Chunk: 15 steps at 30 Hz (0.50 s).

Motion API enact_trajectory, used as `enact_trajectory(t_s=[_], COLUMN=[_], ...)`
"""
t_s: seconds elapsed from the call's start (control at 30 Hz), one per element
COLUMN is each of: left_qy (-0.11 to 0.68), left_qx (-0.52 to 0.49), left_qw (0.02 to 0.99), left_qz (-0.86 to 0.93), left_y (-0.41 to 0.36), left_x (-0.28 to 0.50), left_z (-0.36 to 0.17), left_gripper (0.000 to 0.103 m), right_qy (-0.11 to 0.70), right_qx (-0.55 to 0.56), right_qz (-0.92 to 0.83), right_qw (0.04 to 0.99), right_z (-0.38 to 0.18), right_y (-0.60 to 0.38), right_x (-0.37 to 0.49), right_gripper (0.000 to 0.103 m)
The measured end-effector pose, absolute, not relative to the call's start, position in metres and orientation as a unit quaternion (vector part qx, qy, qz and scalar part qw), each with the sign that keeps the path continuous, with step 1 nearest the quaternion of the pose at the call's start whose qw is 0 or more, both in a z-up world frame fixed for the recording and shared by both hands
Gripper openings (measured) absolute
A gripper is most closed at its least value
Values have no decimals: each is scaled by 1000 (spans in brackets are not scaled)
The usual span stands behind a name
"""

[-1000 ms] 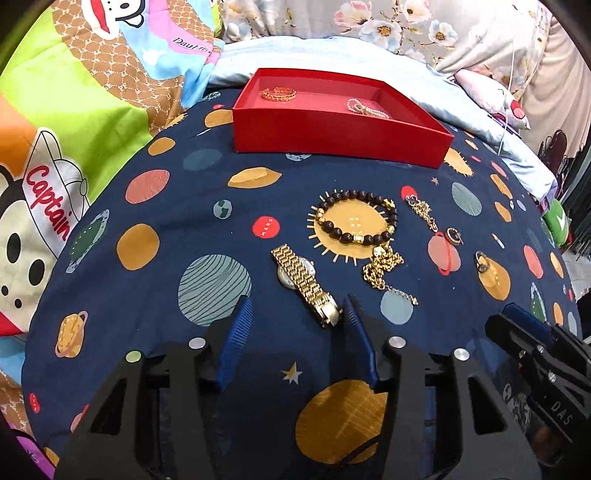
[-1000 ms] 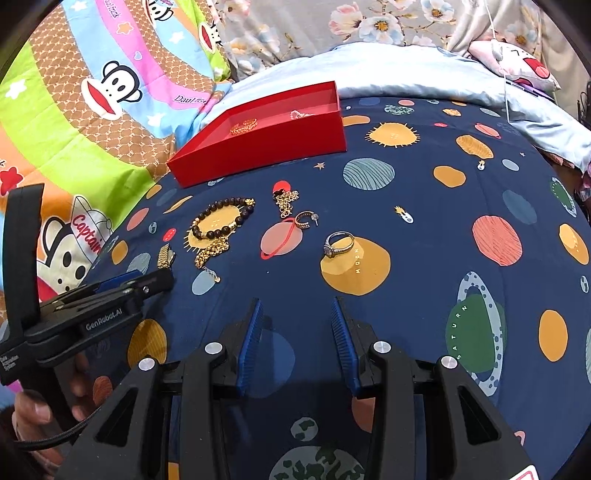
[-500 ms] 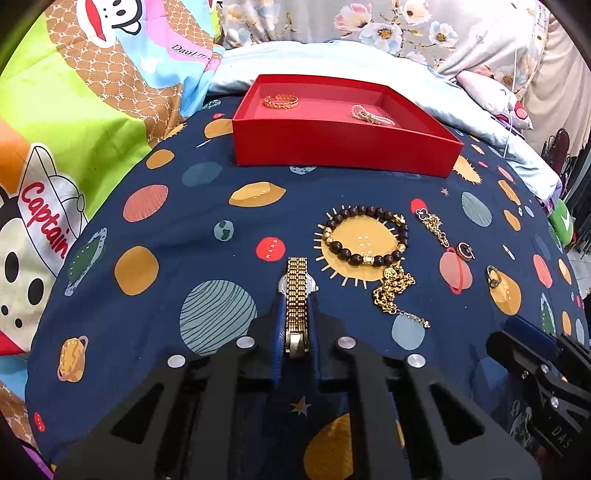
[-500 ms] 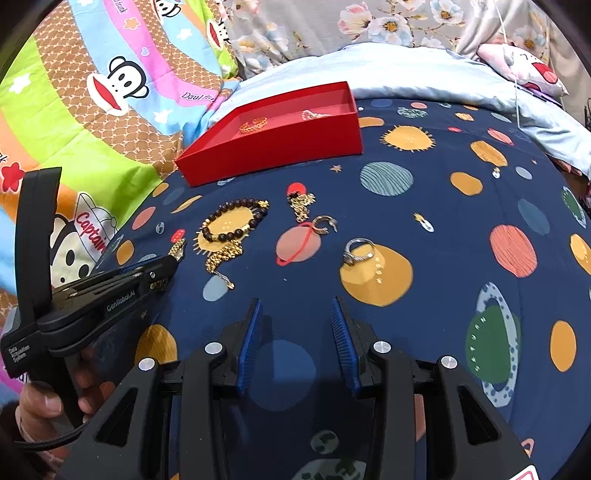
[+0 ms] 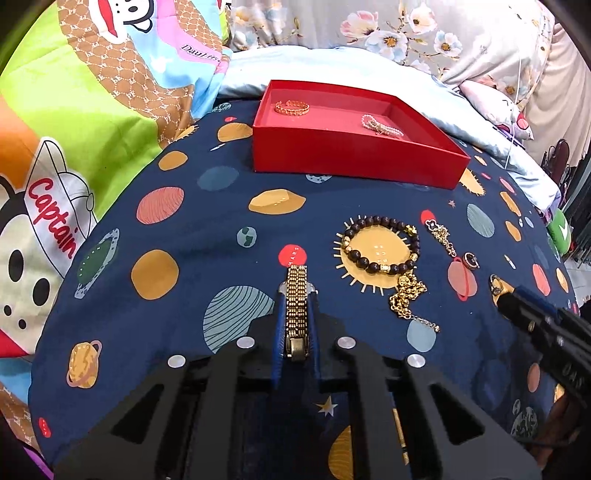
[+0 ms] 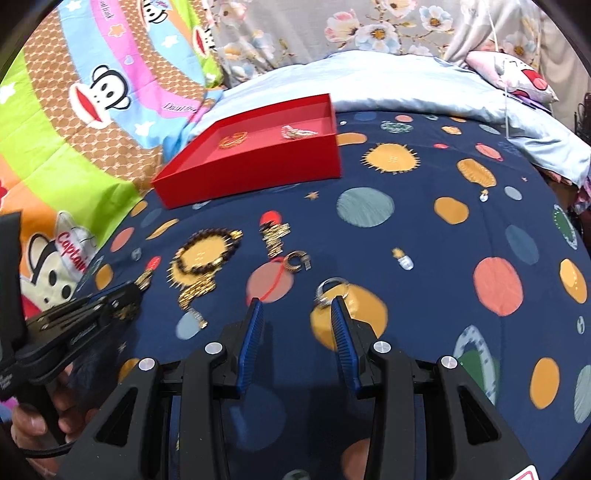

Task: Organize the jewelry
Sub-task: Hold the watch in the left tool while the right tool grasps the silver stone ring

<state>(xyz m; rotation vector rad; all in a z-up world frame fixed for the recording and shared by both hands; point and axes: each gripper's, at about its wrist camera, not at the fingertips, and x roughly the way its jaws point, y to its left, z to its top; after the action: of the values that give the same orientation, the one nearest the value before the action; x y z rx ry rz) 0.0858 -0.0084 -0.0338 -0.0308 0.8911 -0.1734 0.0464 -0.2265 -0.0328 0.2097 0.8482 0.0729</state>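
My left gripper (image 5: 296, 295) is shut on a gold watch (image 5: 297, 306), its band sticking forward between the blue pads. The red tray (image 5: 354, 162) lies ahead with a gold bangle (image 5: 291, 108) and a pearl bracelet (image 5: 380, 125) inside. A dark bead bracelet (image 5: 380, 245), gold chain (image 5: 406, 295), pendant (image 5: 441, 236) and small ring (image 5: 470, 260) lie on the planet-print cover. My right gripper (image 6: 295, 308) is open, with a silver ring (image 6: 330, 290) just ahead of its right pad. The tray also shows in the right wrist view (image 6: 251, 166).
Planet-print navy cover (image 5: 207, 229) spreads over the bed. A cartoon monkey blanket (image 5: 74, 110) rises at the left, a pale blue pillow (image 6: 424, 88) and floral fabric (image 5: 388, 33) behind the tray. The left gripper (image 6: 74, 325) shows in the right wrist view.
My left gripper closed on the gold watch and lifted it slightly toward the tray. My right gripper moved forward toward the silver ring, staying open.
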Motion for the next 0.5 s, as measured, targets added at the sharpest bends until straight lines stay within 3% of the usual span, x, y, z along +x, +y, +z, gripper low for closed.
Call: enact_trajectory(t_s=[0.33,0.5], left_qy=[426,425], left_qx=[-10,-10], left_qw=[901,901], left_qz=[-83,-84], left_y=[-10,-11], left_x=[84,85], left_z=[-40,-40], left_gripper=[11,11], right_qy=[430,431], right_qx=[99,88], right_qz=[11,2], right_qw=[897,898], right_z=[-44,-45], right_y=[-235,-233], right_x=[62,66], right_gripper=[32,24])
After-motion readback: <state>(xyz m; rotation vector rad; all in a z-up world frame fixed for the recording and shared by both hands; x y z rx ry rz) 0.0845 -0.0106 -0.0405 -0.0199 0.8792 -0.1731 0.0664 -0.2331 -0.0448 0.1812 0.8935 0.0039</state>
